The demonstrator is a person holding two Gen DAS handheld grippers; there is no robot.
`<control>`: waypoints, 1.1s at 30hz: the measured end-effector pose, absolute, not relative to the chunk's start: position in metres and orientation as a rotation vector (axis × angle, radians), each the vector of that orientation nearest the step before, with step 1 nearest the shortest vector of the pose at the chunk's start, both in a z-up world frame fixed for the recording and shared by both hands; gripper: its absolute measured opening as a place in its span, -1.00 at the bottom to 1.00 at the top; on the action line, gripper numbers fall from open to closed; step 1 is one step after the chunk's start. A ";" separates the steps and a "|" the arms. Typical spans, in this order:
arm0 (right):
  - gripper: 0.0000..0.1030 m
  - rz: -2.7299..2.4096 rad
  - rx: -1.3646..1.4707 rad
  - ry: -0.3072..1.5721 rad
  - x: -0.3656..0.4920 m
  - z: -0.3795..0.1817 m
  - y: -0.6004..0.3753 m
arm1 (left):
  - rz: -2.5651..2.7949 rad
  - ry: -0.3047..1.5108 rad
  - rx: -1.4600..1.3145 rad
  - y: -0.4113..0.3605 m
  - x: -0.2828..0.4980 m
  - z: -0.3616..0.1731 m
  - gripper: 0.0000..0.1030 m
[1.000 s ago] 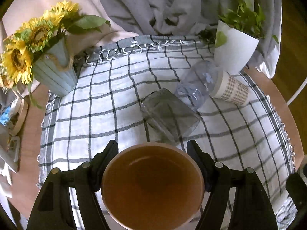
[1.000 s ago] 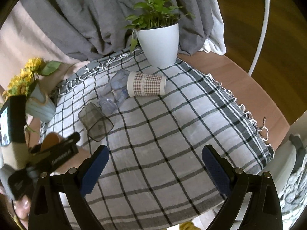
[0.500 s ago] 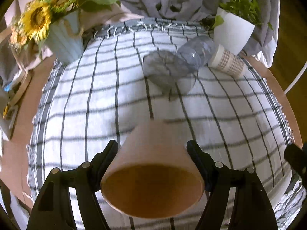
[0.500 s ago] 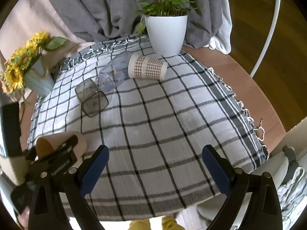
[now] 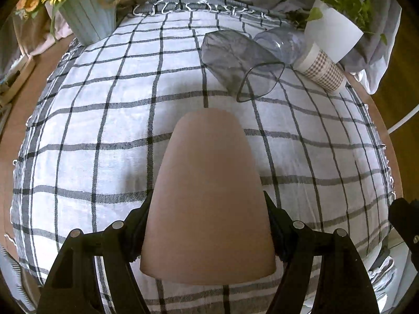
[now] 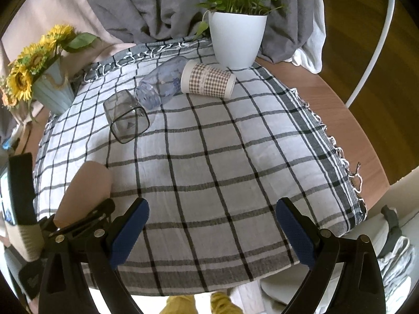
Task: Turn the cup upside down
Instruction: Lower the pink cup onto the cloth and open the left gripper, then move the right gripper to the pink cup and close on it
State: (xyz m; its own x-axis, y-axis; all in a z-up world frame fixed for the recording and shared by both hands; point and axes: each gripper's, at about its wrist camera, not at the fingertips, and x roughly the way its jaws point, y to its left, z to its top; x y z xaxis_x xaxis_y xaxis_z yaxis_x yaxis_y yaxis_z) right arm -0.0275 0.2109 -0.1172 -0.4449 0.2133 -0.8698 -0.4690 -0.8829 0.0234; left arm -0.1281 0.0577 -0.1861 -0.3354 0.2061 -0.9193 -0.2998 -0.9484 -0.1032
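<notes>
two grippers over a checked cloth (image 6: 235, 157), left gripper (image 5: 208, 225) clamped on the tan cup (image 5: 209, 196) at lower centre, base pointing away, right gripper (image 6: 212, 230) spread wide, holding nothing, glass (image 6: 125, 120) upper left

We find no text, label, brand or number that we can read on anything in either view.

Matt smooth tan cup (image 5: 209, 196); woven checked tablecloth (image 5: 104, 130); clear glossy plastic tumbler (image 5: 241, 60).
</notes>
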 end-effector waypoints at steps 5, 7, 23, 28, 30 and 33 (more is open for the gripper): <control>0.90 2.332 -1.376 0.370 -0.030 -0.121 0.212 | 2.344 0.156 -1.597 0.061 -0.130 -0.185 0.44; 0.90 2.331 -1.384 0.373 -0.031 -0.122 0.213 | 2.352 0.174 -1.603 0.061 -0.132 -0.183 0.58; 0.90 2.381 -1.365 0.389 -0.036 -0.103 0.206 | 2.449 0.118 -1.556 0.039 -0.124 -0.133 0.74; 0.90 2.435 -1.349 0.423 -0.043 -0.088 0.198 | 2.583 0.143 -1.512 0.012 -0.121 -0.108 0.86; 0.90 2.460 -1.356 0.419 -0.050 -0.084 0.191 | 2.639 0.159 -1.501 -0.001 -0.122 -0.101 0.87; 0.90 2.493 -1.386 0.412 -0.065 -0.083 0.178 | 2.695 0.166 -1.496 -0.021 -0.125 -0.096 0.87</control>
